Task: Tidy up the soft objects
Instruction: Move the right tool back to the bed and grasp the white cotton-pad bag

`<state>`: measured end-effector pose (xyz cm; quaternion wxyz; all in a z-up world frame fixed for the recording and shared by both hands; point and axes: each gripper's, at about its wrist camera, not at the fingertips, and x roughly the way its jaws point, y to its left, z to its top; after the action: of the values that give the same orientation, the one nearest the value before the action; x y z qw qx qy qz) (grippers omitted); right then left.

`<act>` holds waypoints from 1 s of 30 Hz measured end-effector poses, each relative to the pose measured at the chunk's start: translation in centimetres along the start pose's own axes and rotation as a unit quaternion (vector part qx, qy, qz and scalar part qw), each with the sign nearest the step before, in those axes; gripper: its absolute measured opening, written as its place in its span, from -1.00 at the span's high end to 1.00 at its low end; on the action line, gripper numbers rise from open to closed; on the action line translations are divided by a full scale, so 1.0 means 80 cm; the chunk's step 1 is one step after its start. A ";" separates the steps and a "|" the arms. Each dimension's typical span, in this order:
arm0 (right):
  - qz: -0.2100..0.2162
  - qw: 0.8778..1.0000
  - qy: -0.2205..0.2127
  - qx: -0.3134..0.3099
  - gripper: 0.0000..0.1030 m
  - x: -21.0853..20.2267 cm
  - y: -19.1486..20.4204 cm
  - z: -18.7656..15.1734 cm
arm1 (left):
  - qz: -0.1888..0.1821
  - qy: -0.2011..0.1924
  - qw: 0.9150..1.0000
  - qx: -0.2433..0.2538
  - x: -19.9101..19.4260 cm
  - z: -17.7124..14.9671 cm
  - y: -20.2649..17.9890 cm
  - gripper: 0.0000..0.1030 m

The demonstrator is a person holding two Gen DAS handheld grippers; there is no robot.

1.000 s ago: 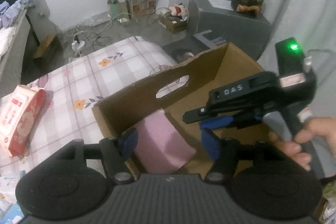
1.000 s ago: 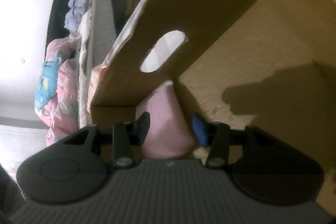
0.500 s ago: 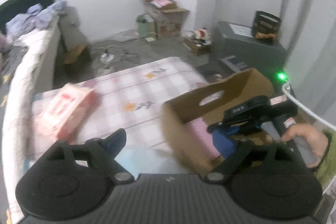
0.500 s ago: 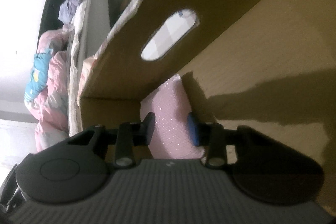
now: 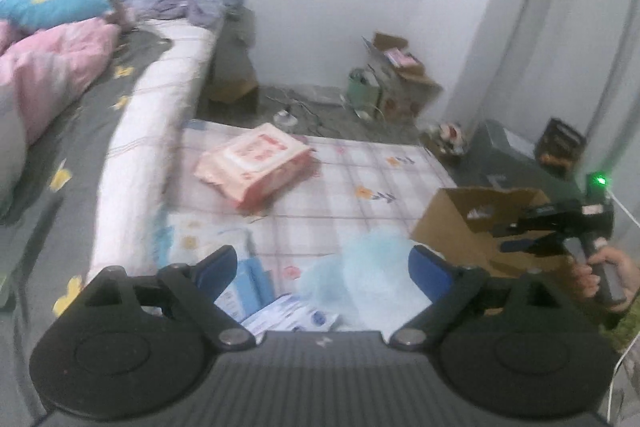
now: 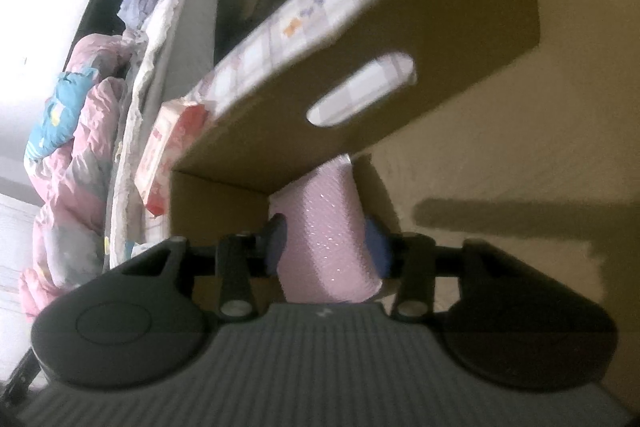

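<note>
Left wrist: pink pack (image 5: 253,163), lettering perhaps unreadable.

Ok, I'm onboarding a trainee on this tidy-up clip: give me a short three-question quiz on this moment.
1. True or false: the right gripper fingers clamp the pink pack inside the cardboard box.
2. The left gripper is: A open, B shut.
3. Fill in: the red-and-white wipes pack lies on the checked ____.

Key: 1 true; 2 A; 3 sheet.
</note>
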<state>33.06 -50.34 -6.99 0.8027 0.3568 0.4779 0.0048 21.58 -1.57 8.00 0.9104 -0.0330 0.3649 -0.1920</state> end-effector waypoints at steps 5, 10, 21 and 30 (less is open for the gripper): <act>0.000 0.999 -0.039 -0.030 0.15 -0.062 0.022 -0.010 | 0.011 -0.023 0.999 -0.023 -0.031 -0.031 0.031 -0.82; 0.039 0.996 -0.049 -0.058 0.14 -0.106 0.064 -0.031 | 0.011 -0.025 0.999 -0.028 -0.044 -0.058 0.051 -0.81; 0.128 0.976 0.053 -0.167 0.14 -0.051 0.237 -0.099 | 0.063 -0.029 0.997 0.013 -0.037 -0.062 0.069 -0.72; 0.123 0.962 0.146 -0.197 0.14 0.082 0.337 -0.109 | 0.073 0.032 0.996 0.024 0.028 -0.039 0.106 -0.17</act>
<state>38.87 -23.03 1.08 0.7718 0.2429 0.5318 0.2499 23.72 5.71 2.54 0.9104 0.0219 0.3907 -0.1342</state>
